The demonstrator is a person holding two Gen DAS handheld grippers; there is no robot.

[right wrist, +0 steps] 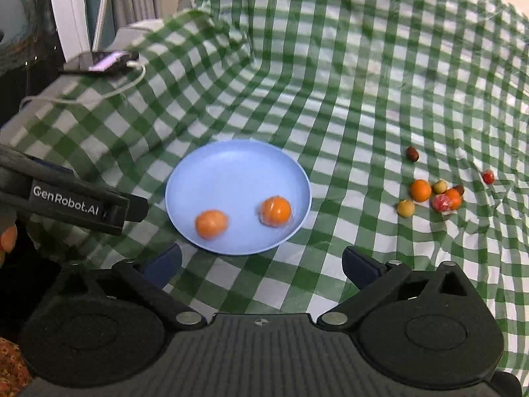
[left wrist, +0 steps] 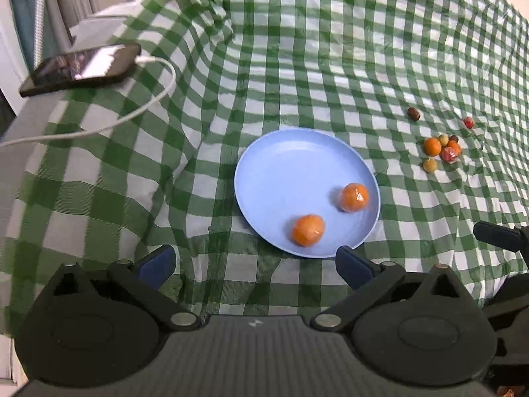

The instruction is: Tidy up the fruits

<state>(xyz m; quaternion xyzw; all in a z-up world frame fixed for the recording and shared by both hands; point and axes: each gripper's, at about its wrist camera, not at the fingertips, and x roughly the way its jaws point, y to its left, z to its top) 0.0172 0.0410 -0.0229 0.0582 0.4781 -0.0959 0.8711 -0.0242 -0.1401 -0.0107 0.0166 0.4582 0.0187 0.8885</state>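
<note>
A light blue plate (left wrist: 281,165) lies on the green checked cloth and holds two wrapped oranges, one near (left wrist: 308,230) and one further right (left wrist: 354,197). The plate (right wrist: 231,172) and both oranges (right wrist: 211,224) (right wrist: 275,211) also show in the right wrist view. A cluster of small fruits lies to the right: an orange (left wrist: 432,146), a red wrapped fruit (left wrist: 450,154), yellow-green ones (left wrist: 430,165), a brown one (left wrist: 413,113) and a red one (left wrist: 468,122). My left gripper (left wrist: 254,266) is open and empty just before the plate. My right gripper (right wrist: 263,264) is open and empty too.
A black phone (left wrist: 82,67) with a white cable (left wrist: 158,96) lies at the far left of the cloth. The left gripper's body (right wrist: 76,203) shows at the left of the right wrist view. The cloth is wrinkled around the plate.
</note>
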